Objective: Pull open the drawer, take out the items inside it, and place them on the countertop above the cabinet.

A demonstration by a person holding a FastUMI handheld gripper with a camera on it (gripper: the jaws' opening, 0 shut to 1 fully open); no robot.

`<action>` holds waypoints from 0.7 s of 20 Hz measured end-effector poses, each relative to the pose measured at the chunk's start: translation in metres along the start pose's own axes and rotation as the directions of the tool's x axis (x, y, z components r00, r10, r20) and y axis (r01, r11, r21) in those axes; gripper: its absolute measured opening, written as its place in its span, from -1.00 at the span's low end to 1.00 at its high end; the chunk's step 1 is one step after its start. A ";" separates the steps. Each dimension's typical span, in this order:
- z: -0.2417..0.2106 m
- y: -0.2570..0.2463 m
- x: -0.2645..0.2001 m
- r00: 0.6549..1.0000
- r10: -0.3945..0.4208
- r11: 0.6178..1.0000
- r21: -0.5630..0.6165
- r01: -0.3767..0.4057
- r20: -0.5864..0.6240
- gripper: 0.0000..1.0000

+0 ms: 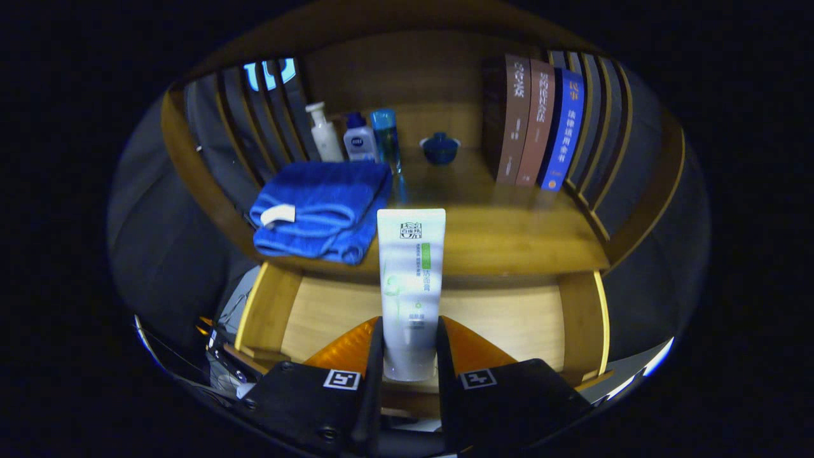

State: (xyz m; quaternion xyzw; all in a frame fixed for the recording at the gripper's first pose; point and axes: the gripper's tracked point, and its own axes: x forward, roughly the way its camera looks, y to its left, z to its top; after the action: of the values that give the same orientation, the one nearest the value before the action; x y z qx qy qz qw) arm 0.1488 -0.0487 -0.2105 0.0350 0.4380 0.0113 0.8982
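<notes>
Between closed jaws, tube (410, 280), cap hidden.

Dim booth; light glares off the glossy wooden bench (509, 235) beside the sharp white plastic tube (411, 280); fisheye bends the edges.

My gripper (409, 356) fingers clamp the white tube (411, 280), hiding its cap end. The tube blocks part of the open drawer (318, 312) floor and the countertop (509, 235) front edge.

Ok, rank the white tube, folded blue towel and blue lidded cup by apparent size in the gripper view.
1. Folded blue towel and white tube, clamped between the fingers: similar, and the tube's nearness inflates it, so unranked.
2. Blue lidded cup, far back on the countertop: smallest.
</notes>
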 end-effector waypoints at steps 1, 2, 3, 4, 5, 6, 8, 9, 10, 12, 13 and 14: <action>0.013 -0.002 0.009 1.000 -0.006 1.000 0.004 0.006 0.006 -0.16; 0.024 -0.004 0.019 1.000 -0.012 1.000 0.009 0.012 0.007 -0.16; 0.034 -0.008 0.030 1.000 -0.021 1.000 0.018 0.021 0.008 -0.16; 0.044 -0.011 0.041 1.000 -0.025 0.999 0.029 0.025 -0.001 -0.16; 0.051 -0.013 0.053 1.000 -0.024 0.999 0.045 0.025 -0.008 -0.16; 0.057 -0.015 0.065 1.000 -0.025 0.998 0.060 0.026 -0.016 -0.16; 0.063 -0.022 0.087 0.999 -0.032 0.996 0.076 0.035 -0.037 -0.16; 0.064 -0.024 0.097 0.998 -0.032 0.996 0.082 0.036 -0.049 -0.16; 0.063 -0.026 0.105 0.998 -0.034 0.995 0.090 0.040 -0.060 -0.16; 0.063 -0.028 0.116 0.996 -0.040 0.995 0.093 0.047 -0.075 -0.16; 0.063 -0.028 0.120 0.996 -0.041 0.995 0.090 0.048 -0.079 -0.16; 0.062 -0.028 0.125 0.996 -0.040 0.995 0.092 0.048 -0.082 -0.16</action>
State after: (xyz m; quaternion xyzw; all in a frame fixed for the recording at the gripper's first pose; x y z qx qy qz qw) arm 0.2741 -0.0731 -0.2729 0.0668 0.4743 -0.0275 0.8774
